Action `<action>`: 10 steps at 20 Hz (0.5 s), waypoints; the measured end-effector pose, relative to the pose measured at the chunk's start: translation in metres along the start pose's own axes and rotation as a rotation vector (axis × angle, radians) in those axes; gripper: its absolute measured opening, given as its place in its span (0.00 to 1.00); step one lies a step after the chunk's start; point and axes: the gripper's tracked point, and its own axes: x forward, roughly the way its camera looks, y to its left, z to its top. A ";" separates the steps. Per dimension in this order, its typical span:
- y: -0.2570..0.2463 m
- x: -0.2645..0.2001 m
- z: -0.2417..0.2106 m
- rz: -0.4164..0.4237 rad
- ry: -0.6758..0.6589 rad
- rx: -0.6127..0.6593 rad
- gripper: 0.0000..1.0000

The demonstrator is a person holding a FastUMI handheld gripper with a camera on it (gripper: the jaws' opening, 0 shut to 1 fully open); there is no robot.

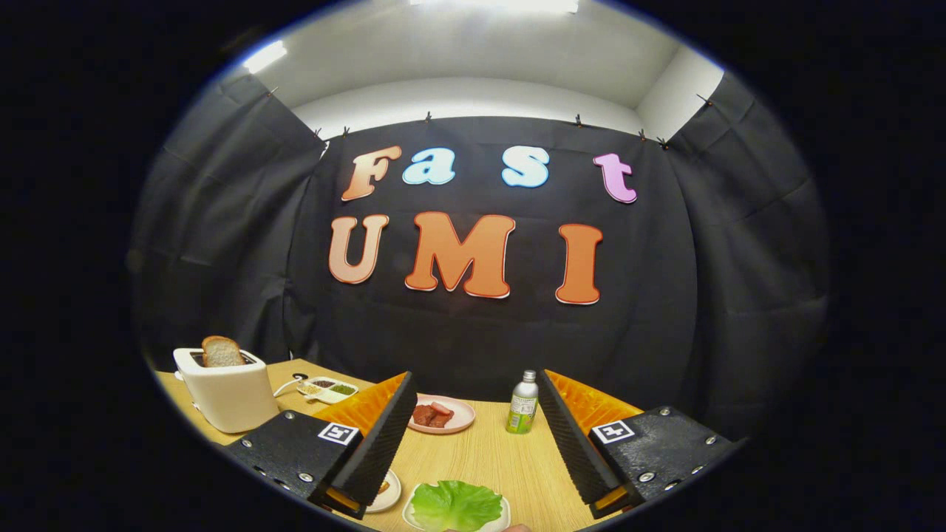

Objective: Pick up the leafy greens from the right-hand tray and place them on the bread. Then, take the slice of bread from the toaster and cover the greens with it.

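Claw (473, 443) released, empty; leafy greens (456, 505) on their tray, bread slice (222, 352) in toaster (229, 399). Nothing done yet.

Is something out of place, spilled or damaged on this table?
Nothing stands out. The bread slice stands upright in the toaster, the bottle is upright, and the leafy greens lie on their tray between the open gripper fingers.
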 end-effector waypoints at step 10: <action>0.003 0.014 -0.082 0.022 0.325 -0.039 0.99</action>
